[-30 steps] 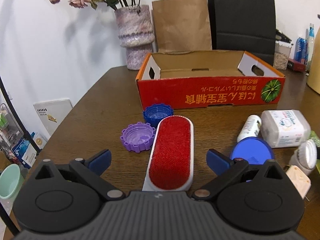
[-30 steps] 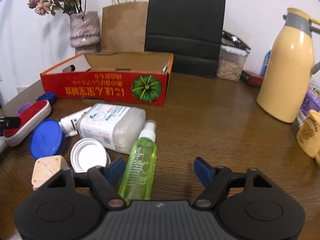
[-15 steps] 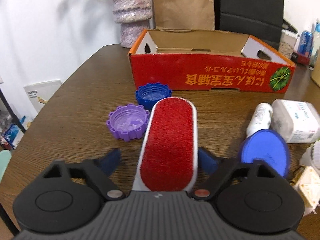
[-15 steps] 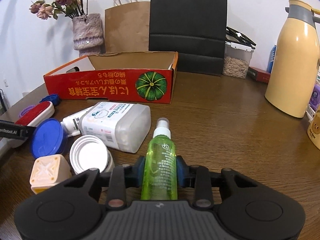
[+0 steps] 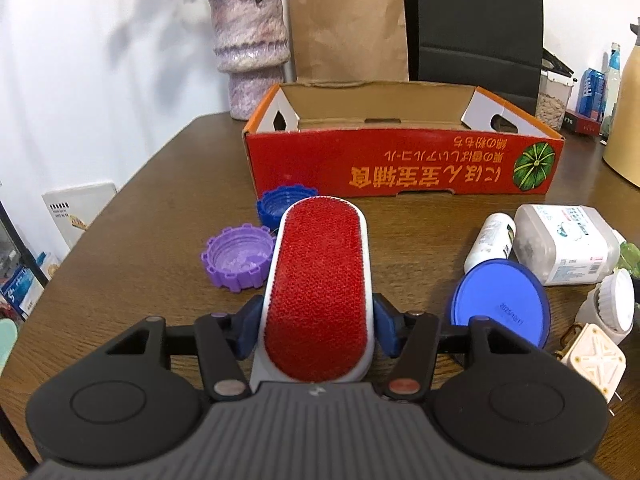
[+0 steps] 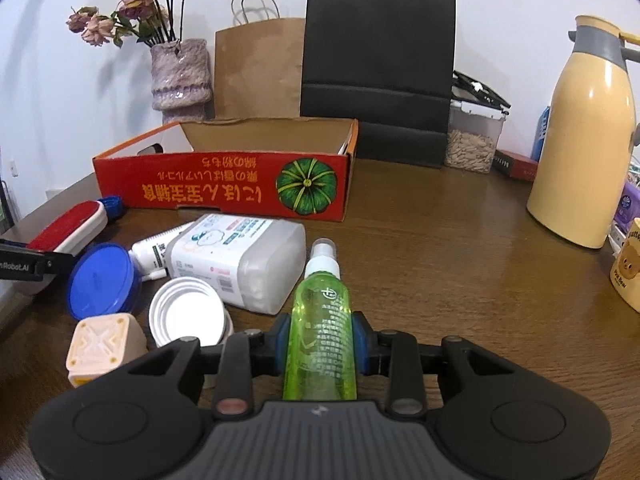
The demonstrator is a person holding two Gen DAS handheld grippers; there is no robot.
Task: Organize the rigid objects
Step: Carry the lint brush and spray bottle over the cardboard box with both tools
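- My left gripper (image 5: 318, 330) has just been closing, and now its blue pads are pressing on both white sides of the lint brush (image 5: 320, 280); one second ago they were standing wide apart from it.
- My right gripper (image 6: 320, 340) is clenched on the green spray bottle (image 6: 320, 320); one second ago its pads were apart, with the bottle lying beside the left one.
- The lint brush is lying on the brown wooden table (image 5: 160, 220), long and oval, with a red bristly face in a smooth white frame. Its far end is near the red cardboard box (image 5: 400, 168).
- The spray bottle is of clear green plastic with a white nozzle pointing away from me, toward the box.
- The box is open at the top, plain brown inside, with a green pumpkin printed on the front.
- Beside the brush two ribbed caps are lying, one purple cap (image 5: 236, 256) and one dark blue cap (image 5: 280, 204) just behind it.
- To the right a round blue lid (image 5: 500, 300) is leaning, near a small white tube (image 5: 488, 240) and a frosted rectangular container (image 5: 568, 244).
- In the right view, a white ribbed lid (image 6: 188, 312) and a beige cube (image 6: 104, 344) are lying left of the bottle.
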